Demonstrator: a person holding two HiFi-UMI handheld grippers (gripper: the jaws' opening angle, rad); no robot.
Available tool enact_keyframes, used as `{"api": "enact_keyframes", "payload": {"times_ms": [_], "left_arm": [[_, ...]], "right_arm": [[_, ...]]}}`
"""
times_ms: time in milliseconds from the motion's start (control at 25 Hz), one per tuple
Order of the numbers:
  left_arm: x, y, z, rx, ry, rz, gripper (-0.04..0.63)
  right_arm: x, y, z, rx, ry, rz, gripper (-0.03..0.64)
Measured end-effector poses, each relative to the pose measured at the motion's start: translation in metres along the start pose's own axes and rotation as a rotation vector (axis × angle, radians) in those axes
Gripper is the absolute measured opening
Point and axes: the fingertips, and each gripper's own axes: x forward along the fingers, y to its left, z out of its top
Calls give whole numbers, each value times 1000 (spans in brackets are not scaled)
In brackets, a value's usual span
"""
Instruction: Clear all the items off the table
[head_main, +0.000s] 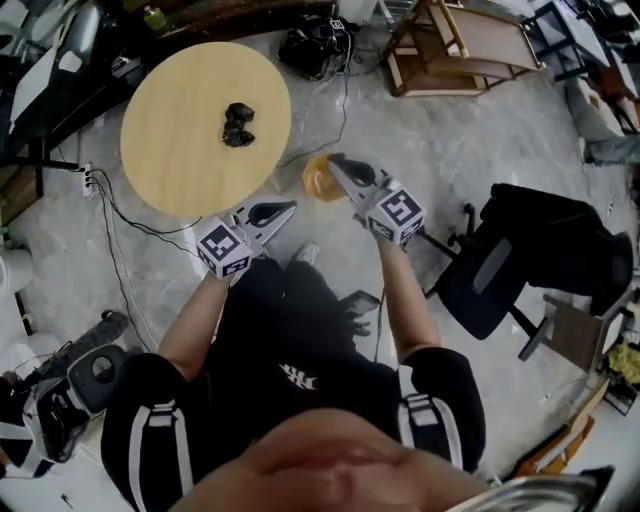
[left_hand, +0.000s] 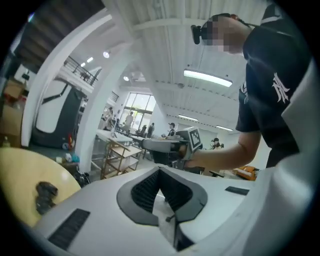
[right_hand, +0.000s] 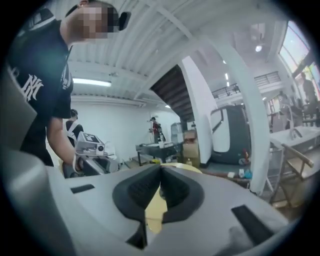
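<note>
A round wooden table (head_main: 170, 150) stands on the floor ahead of me, and a small black crumpled item (head_main: 238, 124) lies near its middle. In the left gripper view the same black item (left_hand: 45, 195) rests on the table's pale top (left_hand: 15, 175) at lower left. Both grippers are held up in the air, off the table's near right side. My left gripper (head_main: 288, 207) is shut with nothing between its jaws; its tips (left_hand: 160, 169) meet. My right gripper (head_main: 333, 160) is shut and empty too, its tips (right_hand: 161, 166) closed together.
An orange thing (head_main: 318, 184) lies on the floor beside the table, under the right gripper. A black office chair (head_main: 520, 260) stands at right, a wooden frame (head_main: 450, 50) at the back, a power strip with cables (head_main: 90, 182) at left, and a black bag (head_main: 315, 45) behind the table.
</note>
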Motion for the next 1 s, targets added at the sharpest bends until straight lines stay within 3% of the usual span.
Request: {"api": "enact_keyframes", "payload": {"times_ms": [160, 320, 440, 560, 800, 1000], "left_arm": [[-78, -6, 69, 31, -109, 84, 12], [-160, -18, 129, 21, -275, 136, 12], [-217, -44, 152, -1, -395, 118, 12], [-270, -74, 149, 15, -440, 116, 12], [-360, -129, 116, 31, -448, 124, 12], [-406, -164, 83, -25, -521, 60, 12]], "right_arm": [[10, 76, 77, -21, -78, 116, 5], [28, 164, 137, -63, -179, 318, 3], [34, 226, 155, -174, -206, 387, 3], [43, 284, 152, -229, -191, 399, 3], [44, 384, 131, 59, -227, 456, 3], [21, 429, 118, 164, -327, 383, 3]]}}
